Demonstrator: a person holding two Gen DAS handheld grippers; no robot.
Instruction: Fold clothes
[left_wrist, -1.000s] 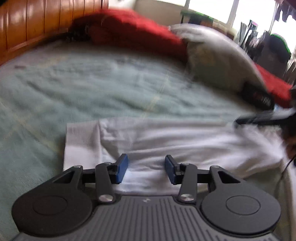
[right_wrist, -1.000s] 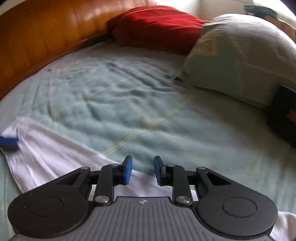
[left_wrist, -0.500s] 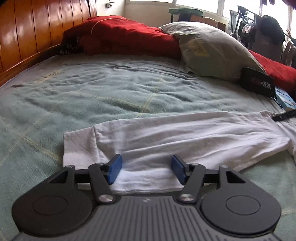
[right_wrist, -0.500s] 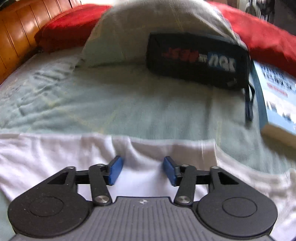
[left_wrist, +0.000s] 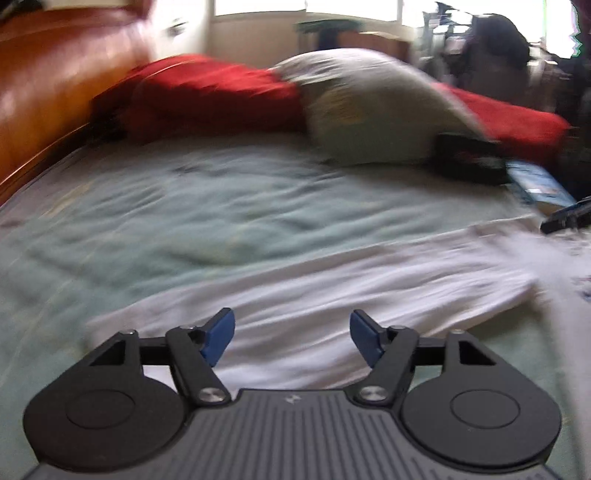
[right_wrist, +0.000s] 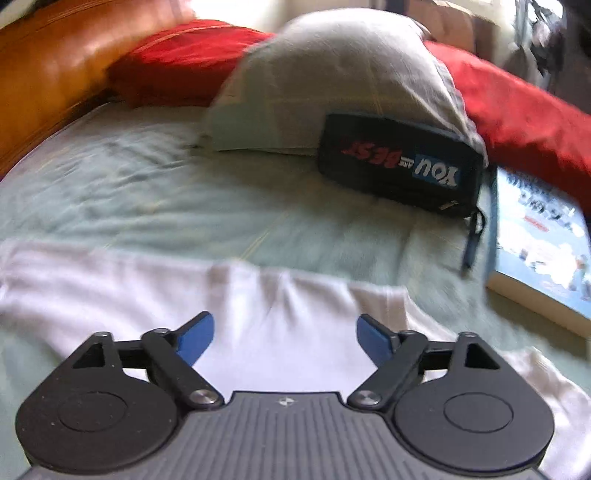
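A white long-sleeved garment (left_wrist: 332, 291) lies flat across the pale green bedspread (left_wrist: 221, 206). Its sleeve stretches left to right in the left wrist view. My left gripper (left_wrist: 292, 336) hovers above the sleeve. Its jaws are opening, and nothing is gripped between the blue pads. In the right wrist view the same garment (right_wrist: 280, 321) spreads under my right gripper (right_wrist: 284, 338). The jaws there are opening wide, clear of the cloth. The right gripper's dark tip (left_wrist: 567, 218) shows at the right edge of the left wrist view.
Red pillows (right_wrist: 184, 59), a grey-green pillow (right_wrist: 332, 81), a black pouch with lettering (right_wrist: 399, 162) and a book (right_wrist: 539, 240) lie at the back right of the bed. A wooden headboard (left_wrist: 55, 81) runs along the left.
Both grippers have let go of the white garment and opened wider. Both lifted off the cloth; the right one swung across toward the pouch and book.
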